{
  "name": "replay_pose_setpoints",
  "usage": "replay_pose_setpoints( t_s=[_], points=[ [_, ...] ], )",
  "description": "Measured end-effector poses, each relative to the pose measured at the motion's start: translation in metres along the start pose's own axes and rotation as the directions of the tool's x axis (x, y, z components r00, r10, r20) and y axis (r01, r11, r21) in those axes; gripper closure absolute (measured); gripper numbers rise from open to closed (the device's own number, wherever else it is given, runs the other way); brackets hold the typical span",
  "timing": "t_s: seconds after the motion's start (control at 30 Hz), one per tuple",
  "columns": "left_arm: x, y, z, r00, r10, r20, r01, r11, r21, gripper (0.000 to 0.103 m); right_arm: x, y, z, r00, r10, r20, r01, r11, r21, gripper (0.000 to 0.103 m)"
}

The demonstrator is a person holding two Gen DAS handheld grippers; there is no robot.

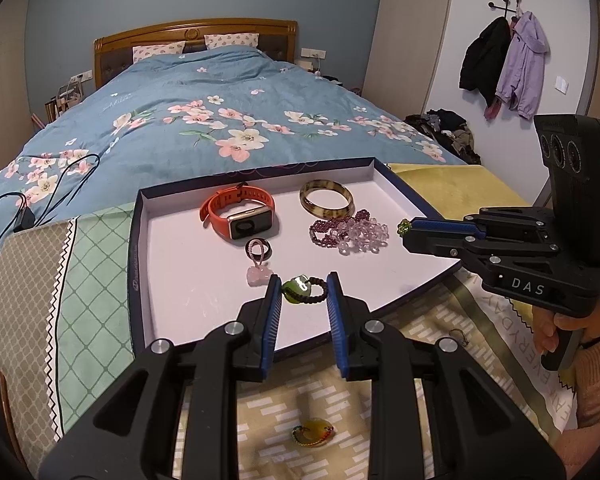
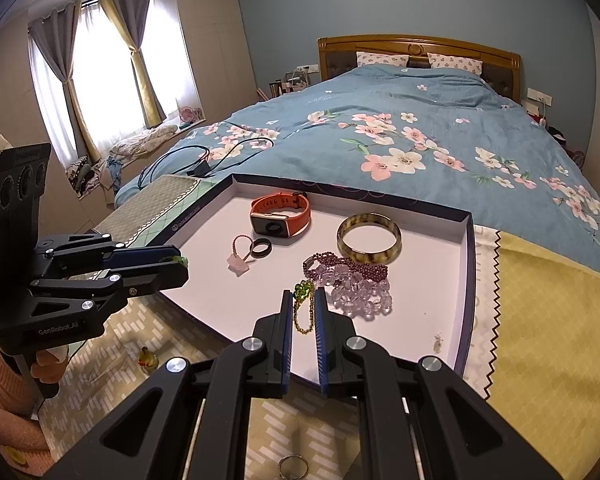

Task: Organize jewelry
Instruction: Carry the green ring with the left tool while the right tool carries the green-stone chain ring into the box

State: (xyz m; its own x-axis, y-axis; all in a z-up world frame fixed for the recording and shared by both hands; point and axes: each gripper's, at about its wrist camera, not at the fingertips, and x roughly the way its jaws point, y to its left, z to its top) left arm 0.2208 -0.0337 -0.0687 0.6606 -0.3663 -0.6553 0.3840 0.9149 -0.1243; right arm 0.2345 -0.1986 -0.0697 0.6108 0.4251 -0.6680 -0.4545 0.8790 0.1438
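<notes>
A shallow white tray (image 1: 188, 272) (image 2: 440, 280) with a dark rim lies at the bed's foot. In it are an orange watch (image 1: 240, 216) (image 2: 282, 216), a mottled bangle (image 1: 326, 199) (image 2: 369, 242), purple and clear bead strands (image 1: 350, 232) (image 2: 356, 284), a dark ring (image 1: 258, 249) (image 2: 261, 247) and a pink charm (image 1: 259, 274) (image 2: 236, 264). My left gripper (image 1: 302, 286) (image 2: 182, 264) is closed around a green pendant on a dark bead cord (image 1: 296, 290) over the tray. My right gripper (image 2: 303, 300) (image 1: 406, 229) is shut on a green-beaded gold chain (image 2: 305, 304) over the tray.
On the patterned cloth (image 1: 340, 400) in front of the tray lie a yellow multicoloured pendant (image 1: 312, 432) (image 2: 146, 358) and a thin ring (image 1: 458, 336) (image 2: 294, 467). A yellow cloth (image 2: 548, 320) lies to the right. Black cables (image 1: 40, 196) lie on the floral bedspread.
</notes>
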Motion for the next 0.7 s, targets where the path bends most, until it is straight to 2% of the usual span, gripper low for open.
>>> replay_pose_setpoints(
  t_s=[0.7],
  points=[
    [0.021, 0.013, 0.006, 0.999, 0.014, -0.043, -0.015, 0.999, -0.032, 0.08, 0.014, -0.007, 0.002, 1.0, -0.004, -0.03, 0.004, 1.0, 0.005, 0.094]
  ],
)
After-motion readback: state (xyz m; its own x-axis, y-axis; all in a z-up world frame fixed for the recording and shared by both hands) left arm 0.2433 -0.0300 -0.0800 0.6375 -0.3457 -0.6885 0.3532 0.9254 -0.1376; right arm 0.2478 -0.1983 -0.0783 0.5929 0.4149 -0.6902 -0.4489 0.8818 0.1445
